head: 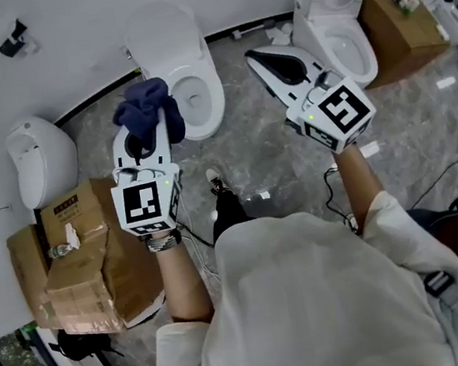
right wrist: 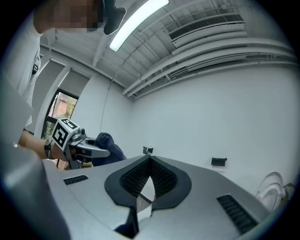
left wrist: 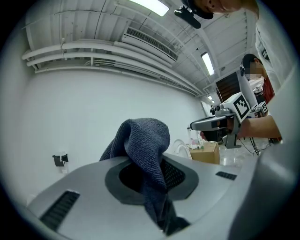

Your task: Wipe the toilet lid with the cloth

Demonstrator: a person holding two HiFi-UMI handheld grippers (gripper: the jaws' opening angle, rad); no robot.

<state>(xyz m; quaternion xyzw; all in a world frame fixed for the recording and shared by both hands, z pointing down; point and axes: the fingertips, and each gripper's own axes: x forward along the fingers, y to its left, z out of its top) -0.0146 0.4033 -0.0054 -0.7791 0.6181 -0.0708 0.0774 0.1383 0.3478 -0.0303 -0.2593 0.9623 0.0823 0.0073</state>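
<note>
My left hand-held gripper [left wrist: 151, 164] pinched the blue cloth [left wrist: 143, 136], plain in its own view; only the head view placed it near the toilet [head: 194, 83]. My right hand-held gripper [right wrist: 150, 161] was pressed together, empty.

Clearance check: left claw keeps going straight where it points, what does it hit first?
Probably the white wall: the left claw, shut on the dark cloth, sees only wall ahead in its own view. The toilet looks to sit below that line, but depth is unclear.
</note>
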